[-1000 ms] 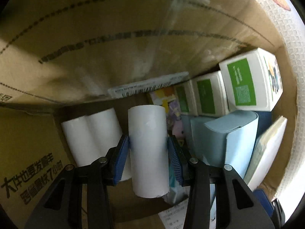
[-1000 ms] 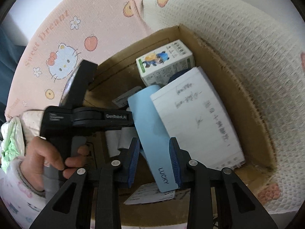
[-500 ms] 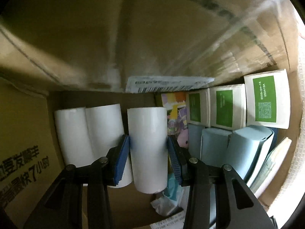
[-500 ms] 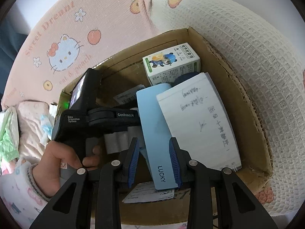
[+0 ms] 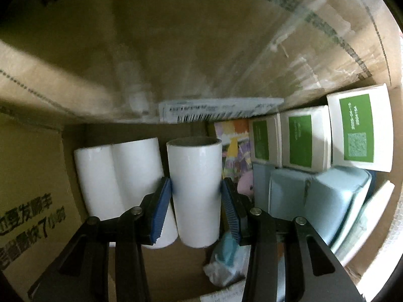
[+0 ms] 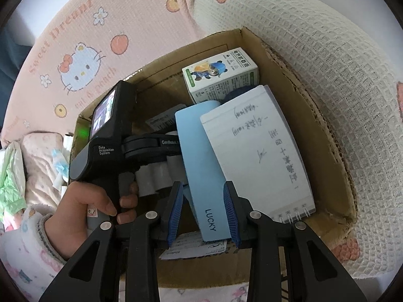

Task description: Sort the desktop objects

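Observation:
In the left wrist view my left gripper (image 5: 195, 183) reaches down into a cardboard box (image 5: 176, 50). An upright white roll (image 5: 195, 161) stands between its blue pads (image 5: 161, 209), beside two other white rolls (image 5: 118, 173). The jaws are opening, and the pads still touch the roll's sides. In the right wrist view my right gripper (image 6: 203, 186) is shut on a light blue "LUCKY" notebook (image 6: 199, 156) that leans in the same box (image 6: 314, 115). A person's hand (image 6: 83, 206) holds the left gripper's black body (image 6: 105, 138); its fingertips are hidden there.
Three green-and-white cartons (image 5: 304, 141) line the box's far wall, with light blue items (image 5: 314, 196) below them. A handwritten spiral notebook (image 6: 257, 151) and a panda carton (image 6: 221, 75) fill the right side. Crumpled wrappers (image 5: 226, 261) lie on the box floor. Pink and cream bedding (image 6: 327, 63) surrounds the box.
The left gripper has rolled and sunk a little deeper into the box with the white roll, which now stands closer to the other two. The right gripper has held still.

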A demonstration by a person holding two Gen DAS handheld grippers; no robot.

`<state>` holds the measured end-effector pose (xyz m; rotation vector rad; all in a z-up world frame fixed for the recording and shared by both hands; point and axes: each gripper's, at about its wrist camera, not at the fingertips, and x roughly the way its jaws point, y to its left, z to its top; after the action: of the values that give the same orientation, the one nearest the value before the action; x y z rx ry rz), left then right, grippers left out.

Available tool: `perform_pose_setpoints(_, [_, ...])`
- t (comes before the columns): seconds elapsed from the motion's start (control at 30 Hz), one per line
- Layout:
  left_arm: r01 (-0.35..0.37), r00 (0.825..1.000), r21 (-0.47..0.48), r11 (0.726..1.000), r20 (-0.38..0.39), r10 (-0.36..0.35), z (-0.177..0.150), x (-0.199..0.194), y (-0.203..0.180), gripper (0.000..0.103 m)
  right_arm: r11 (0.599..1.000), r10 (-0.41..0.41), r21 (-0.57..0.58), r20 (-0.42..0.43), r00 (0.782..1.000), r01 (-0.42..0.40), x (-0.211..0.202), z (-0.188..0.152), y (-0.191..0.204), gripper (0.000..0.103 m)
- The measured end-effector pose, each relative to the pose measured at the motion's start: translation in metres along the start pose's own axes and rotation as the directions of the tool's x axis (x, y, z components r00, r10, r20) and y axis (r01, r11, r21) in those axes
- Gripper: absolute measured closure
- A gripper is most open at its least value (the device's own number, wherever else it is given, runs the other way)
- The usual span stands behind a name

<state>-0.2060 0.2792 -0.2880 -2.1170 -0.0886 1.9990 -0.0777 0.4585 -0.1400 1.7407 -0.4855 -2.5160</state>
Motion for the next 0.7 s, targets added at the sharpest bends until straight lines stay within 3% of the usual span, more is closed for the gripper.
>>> perform_pose_setpoints(0.1, [-0.040,0.999,-0.040,0.998,-0.025,0.039,-0.003,-0.015,0.007,0.040,1.000,-0.009,-0.007,0.001,1.000,0.009,-0.004,0.000,0.003,0.073])
perform_pose_setpoints(0.17, [-0.081,0.997,-0.054,0.995,0.009,0.082,-0.006,-0.031,0.011,0.040,1.000,-0.013,-0.013,-0.001,1.000,0.013,-0.007,0.000,0.006,0.073])
perform_pose_setpoints(0.43, [0.077,0.994,0.074,0.994,0.067,-0.082,-0.018,-0.084,0.000,0.041,0.998,-0.002,-0.058,-0.010,1.000,0.001,-0.014,0.000,0.030,0.073])
perform_pose_setpoints(0.5, [0.101,0.990,0.118,0.988,0.087,-0.112,-0.022,-0.093,-0.009,0.064,0.997,-0.003,-0.074,-0.011,1.000,0.002,-0.016,-0.001,0.036,0.073])
perform_pose_setpoints(0.6, [0.137,0.983,0.198,0.970,0.092,-0.158,-0.031,-0.110,-0.008,0.089,0.995,-0.007,-0.095,-0.015,1.000,0.006,-0.018,-0.001,0.046,0.073])
perform_pose_setpoints(0.7, [0.148,0.969,0.275,0.950,0.151,-0.195,-0.042,-0.123,-0.012,0.092,0.994,-0.014,-0.104,-0.017,1.000,0.012,-0.018,-0.002,0.056,0.073])
